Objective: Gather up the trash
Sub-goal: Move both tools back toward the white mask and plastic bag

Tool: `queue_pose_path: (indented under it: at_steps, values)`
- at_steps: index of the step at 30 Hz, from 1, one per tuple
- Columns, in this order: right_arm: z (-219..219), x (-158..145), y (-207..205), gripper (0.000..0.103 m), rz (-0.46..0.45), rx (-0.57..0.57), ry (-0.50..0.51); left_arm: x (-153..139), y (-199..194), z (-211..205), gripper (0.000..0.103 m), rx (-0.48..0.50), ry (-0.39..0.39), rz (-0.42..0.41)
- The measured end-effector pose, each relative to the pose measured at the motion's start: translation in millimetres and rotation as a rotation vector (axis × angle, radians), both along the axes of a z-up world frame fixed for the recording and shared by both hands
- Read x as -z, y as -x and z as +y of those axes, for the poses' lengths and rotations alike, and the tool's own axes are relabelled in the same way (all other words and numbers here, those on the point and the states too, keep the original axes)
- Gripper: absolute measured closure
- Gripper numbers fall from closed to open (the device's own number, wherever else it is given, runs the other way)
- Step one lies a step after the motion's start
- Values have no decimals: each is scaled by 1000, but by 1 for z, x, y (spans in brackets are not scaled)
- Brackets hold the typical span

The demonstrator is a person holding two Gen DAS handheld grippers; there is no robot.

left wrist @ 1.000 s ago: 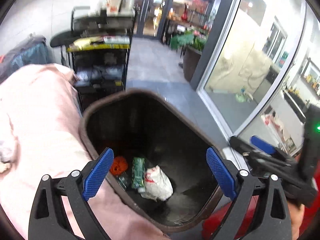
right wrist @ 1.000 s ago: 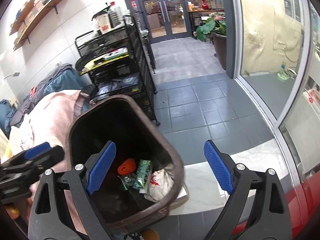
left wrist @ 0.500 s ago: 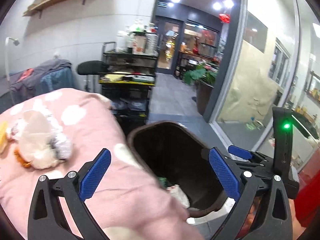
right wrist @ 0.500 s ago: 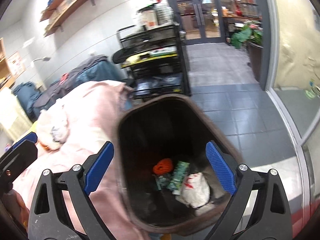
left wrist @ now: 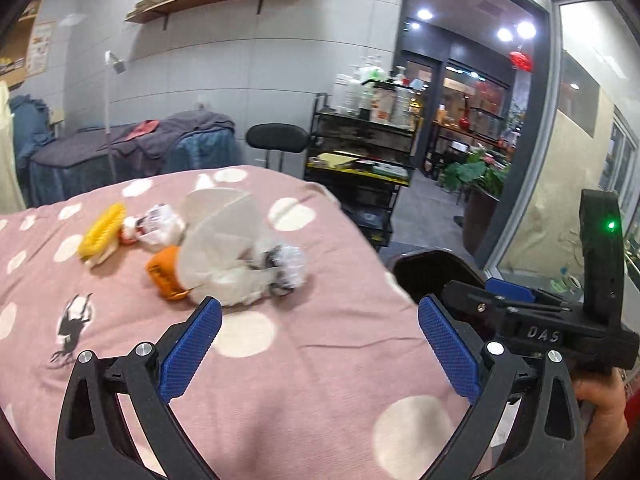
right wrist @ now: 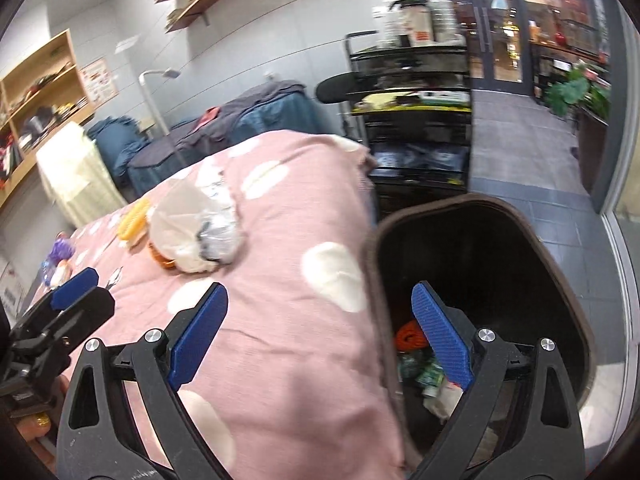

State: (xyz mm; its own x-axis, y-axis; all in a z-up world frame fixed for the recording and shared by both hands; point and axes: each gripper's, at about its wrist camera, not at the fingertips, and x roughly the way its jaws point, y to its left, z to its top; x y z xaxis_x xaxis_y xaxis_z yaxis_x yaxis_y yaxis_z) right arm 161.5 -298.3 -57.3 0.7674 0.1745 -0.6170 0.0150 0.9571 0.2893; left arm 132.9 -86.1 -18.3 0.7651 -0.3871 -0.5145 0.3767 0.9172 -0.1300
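Left wrist view has my left gripper with its jaws wide apart and empty over the pink dotted cover; the right gripper is likewise spread and holding nothing. Nearest trash is the crumpled white wrapper pile at twelve o'clock, touching an orange piece at eleven. I judge the next step is to straddle that soft bundle low and close on its bulk (not the loose flap, which could tear away). Farther, at ten, lie a yellow brush-like item and white scraps. The dark bin stands just beside the cover, at two o'clock in the right wrist view, already holding an orange coil, green packets and white paper.
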Motion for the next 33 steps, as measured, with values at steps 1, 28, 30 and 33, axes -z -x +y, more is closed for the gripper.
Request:
queue_pose_path:
  at_steps: [1,28,30,33]
  values:
    - [6,-1,-3,11,0,-14,2,2,-1,9,6,-21,-2,6]
    - [112,15,-134,17,213,-267,62,29,-87,94,20,-52,-11,179]
    - [116,17,-143,26,236,-276,77,25,-103,87,21,-34,-29,169]
    - [118,22,-155,36,264,-273,87,22,-126,74,22,2,-57,177]
